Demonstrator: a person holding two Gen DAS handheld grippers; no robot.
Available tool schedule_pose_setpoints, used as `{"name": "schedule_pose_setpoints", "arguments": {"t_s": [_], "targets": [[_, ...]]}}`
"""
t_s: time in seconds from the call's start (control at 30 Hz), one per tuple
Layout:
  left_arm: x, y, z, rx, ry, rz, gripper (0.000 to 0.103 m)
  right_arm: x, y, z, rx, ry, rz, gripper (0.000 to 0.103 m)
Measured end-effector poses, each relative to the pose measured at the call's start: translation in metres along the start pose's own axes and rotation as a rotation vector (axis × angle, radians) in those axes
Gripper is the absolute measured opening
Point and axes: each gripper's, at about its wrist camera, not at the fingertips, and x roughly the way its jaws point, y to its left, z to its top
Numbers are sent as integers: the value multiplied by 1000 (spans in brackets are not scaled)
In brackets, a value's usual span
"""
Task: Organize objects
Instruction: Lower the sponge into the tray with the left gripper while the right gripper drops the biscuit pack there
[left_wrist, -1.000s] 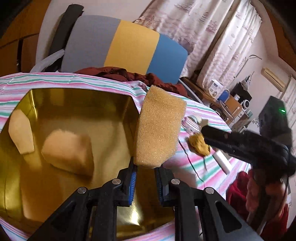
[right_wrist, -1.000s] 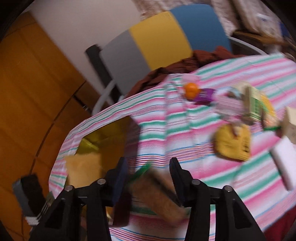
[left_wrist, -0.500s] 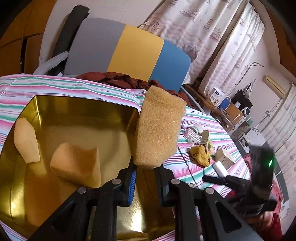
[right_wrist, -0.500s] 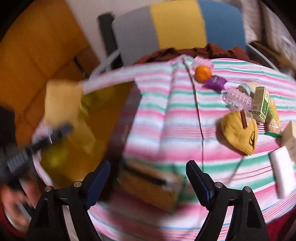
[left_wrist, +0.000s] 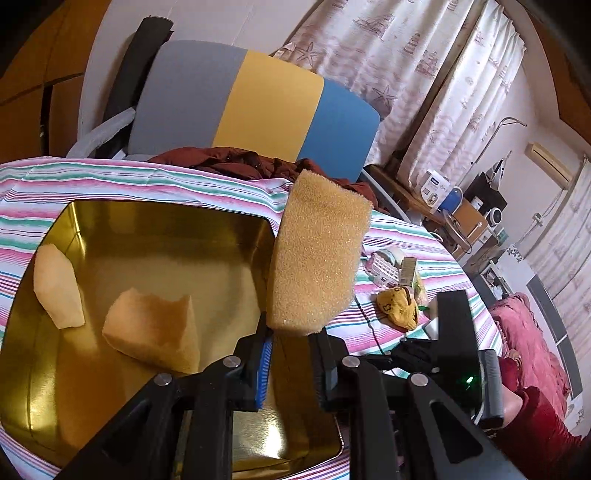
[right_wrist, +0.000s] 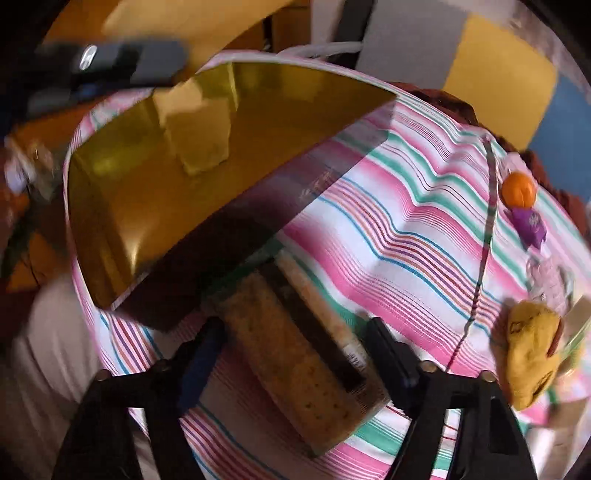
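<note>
My left gripper is shut on a tan sponge and holds it upright over the right edge of the gold tin. Two pale sponge pieces, one and another, lie inside the tin. My right gripper is open, its jaws standing on either side of a brown packet of biscuits that lies on the striped tablecloth beside the tin. The left gripper with its sponge shows blurred at the top left of the right wrist view.
A yellow cloth pouch, an orange ball, a purple wrapper and a clear plastic piece lie at the table's right. A thin cord crosses the cloth. A grey, yellow and blue chair stands behind.
My right gripper has opened and dropped low over the biscuit packet beside the tin. My left gripper still holds the sponge, barely moved.
</note>
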Motion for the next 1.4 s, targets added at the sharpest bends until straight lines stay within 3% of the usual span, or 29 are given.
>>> {"name": "schedule_pose_setpoints", "arguments": {"t_s": [0.13, 0.2, 0.4, 0.53, 0.8, 0.87, 0.97, 1.07, 1.23, 1.4], "targets": [[5, 4, 5, -14, 6, 8, 18, -9, -20, -6, 134, -16, 15, 53], [8, 3, 7, -17, 9, 7, 18, -17, -33, -8, 216, -36, 38, 53], [14, 6, 16, -19, 12, 18, 18, -51, -53, 6, 377, -184, 87, 53], [20, 13, 27, -23, 15, 46, 18, -58, -44, 43, 437, -258, 148, 53], [41, 40, 49, -36, 66, 131, 19, -15, -33, 107, 570, -276, 175, 55], [49, 47, 55, -36, 88, 167, 25, -11, -32, 114, 607, -282, 146, 57], [56, 56, 62, -50, 111, 212, 48, -15, -36, 113, 663, -314, 152, 67], [54, 64, 63, -89, 108, 205, 51, -24, -34, 111, 667, -343, 152, 78], [40, 62, 54, -120, 63, 236, 52, -41, -21, 99, 610, -365, 110, 79], [22, 48, 43, -118, 4, 252, 62, -55, -9, 83, 562, -366, 57, 79]]}}
